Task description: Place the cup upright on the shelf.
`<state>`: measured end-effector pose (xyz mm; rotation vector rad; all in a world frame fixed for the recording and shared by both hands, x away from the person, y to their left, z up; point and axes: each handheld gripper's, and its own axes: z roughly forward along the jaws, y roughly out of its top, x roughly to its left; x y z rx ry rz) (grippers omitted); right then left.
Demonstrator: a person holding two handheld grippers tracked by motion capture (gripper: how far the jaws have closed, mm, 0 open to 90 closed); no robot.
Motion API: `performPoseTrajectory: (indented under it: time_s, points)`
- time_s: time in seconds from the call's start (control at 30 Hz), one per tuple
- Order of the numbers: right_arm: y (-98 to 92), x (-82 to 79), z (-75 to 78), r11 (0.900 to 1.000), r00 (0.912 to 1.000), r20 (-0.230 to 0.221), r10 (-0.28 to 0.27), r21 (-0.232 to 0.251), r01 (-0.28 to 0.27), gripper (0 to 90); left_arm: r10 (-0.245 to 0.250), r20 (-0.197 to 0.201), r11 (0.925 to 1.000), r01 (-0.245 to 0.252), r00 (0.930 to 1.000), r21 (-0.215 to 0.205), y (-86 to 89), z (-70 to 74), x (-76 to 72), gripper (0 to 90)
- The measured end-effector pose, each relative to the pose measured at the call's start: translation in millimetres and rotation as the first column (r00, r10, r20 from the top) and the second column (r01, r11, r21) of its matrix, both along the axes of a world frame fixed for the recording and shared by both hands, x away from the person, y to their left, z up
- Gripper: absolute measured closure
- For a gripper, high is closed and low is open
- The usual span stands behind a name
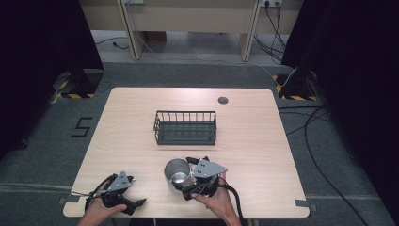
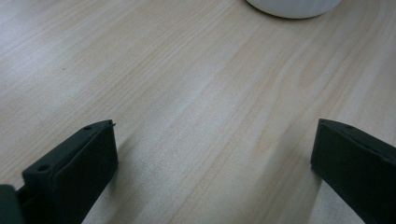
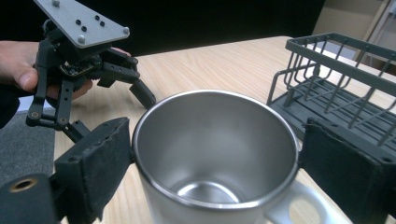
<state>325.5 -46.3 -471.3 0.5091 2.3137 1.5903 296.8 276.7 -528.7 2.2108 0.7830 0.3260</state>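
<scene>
Right gripper (image 3: pixel 212 158) jaws straddle steel mug (image 3: pixel 215 158), pads at rim, grip unclear. Left gripper (image 2: pixel 215 163) jaws wide, empty, over table (image 2: pixel 187 93). Basket (image 1: pixel 185 127) behind mug.

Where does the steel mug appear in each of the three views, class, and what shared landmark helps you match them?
High view: steel mug near the table's front edge, beside the right gripper.
Left gripper view: its white base at the top edge.
Right gripper view: centre, between the jaws.
Shared landmark: the wooden table.
</scene>
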Motion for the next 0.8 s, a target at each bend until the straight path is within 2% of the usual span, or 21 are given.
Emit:
performPoseTrajectory:
  time_s: [0.43,0.5,0.8]
  points:
    - [14.9,8.6,-4.4,1.0,0.9995,-0.031,-0.002,-0.005,0.002,4.7,0.001,0.001,1.0,-0.001,1.0,-0.001,-0.1,-0.1,-0.1,0.0]
    - [18.9,9.3,-3.7,1.0,0.9997,-0.025,-0.008,-0.011,0.008,4.7,0.001,0.002,1.0,-0.001,1.0,-0.001,-0.1,-0.1,-0.1,0.0]
    - [22.8,10.8,-2.2,1.0,0.9991,-0.038,-0.018,-0.024,0.017,4.5,0.001,0.002,1.0,-0.001,1.0,-0.001,0.0,-0.1,-0.2,0.0]
